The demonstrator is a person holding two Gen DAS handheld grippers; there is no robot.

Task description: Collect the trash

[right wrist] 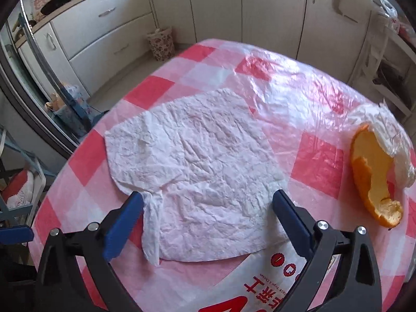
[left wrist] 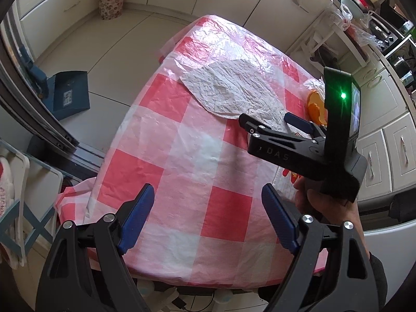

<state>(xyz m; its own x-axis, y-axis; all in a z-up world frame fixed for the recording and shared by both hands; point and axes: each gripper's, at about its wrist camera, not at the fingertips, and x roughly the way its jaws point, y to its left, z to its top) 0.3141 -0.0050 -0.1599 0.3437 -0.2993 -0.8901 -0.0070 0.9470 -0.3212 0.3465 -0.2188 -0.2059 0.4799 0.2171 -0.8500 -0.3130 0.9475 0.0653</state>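
Right gripper (right wrist: pixel 208 200) is hovering wide open and empty over the crumpled tissue (right wrist: pixel 192 161), probably needing to descend and pinch it.

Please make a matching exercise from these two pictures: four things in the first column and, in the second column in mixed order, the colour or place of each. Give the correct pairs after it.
Column one:
1. crumpled paper napkin
2. orange peel
3. tablecloth
4. floral wastebasket

Column two:
A. on the floor by the cabinets
B. red and white checks
C. white, spread flat in front of the right gripper
D. near the right edge of the table, beside thin white plastic

Pairs: 1-C, 2-D, 3-B, 4-A
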